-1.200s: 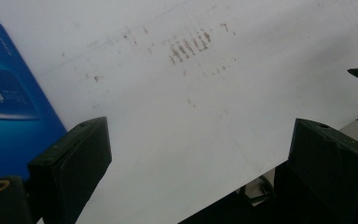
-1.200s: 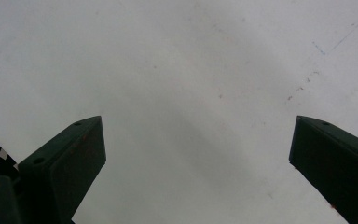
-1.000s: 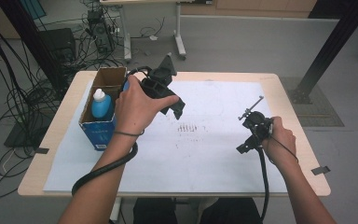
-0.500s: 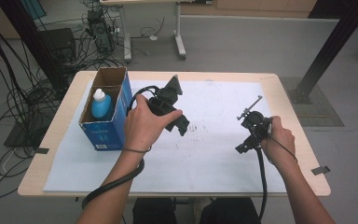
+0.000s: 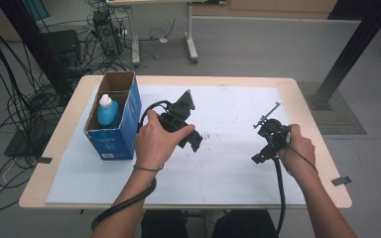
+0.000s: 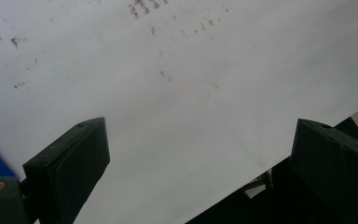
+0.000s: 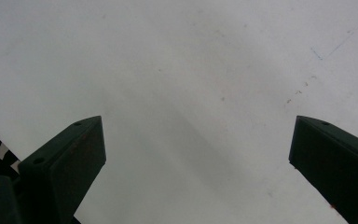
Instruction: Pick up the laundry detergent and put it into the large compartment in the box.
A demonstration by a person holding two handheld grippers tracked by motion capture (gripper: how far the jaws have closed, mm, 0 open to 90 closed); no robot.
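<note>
Near the left edge of the counter (image 5: 69,144) the blue carton (image 5: 116,126) stands upright with the white-capped blue bottle (image 5: 107,110) sitting inside it, and my left claw (image 5: 194,144) has drawn away from that carton over the last second, sliding from above the carton's rim toward the middle of the white sheet (image 5: 228,168). I read that as the drop-off being done: the bottle is in the carton and the left hand (image 5: 154,141) is pulling back empty. In the left gripper view the jaws stand wide apart with nothing between them, just the speckled sheet below and a sliver of the carton's blue at the lower left corner. My right claw (image 5: 258,158) has hardly moved; it sits toward the right edge of the counter, held by the right hand (image 5: 297,148). In the right gripper view its jaws are spread wide too, gripping nothing, with bare sheet beneath. Neither claw touches the carton or the bottle.
</note>
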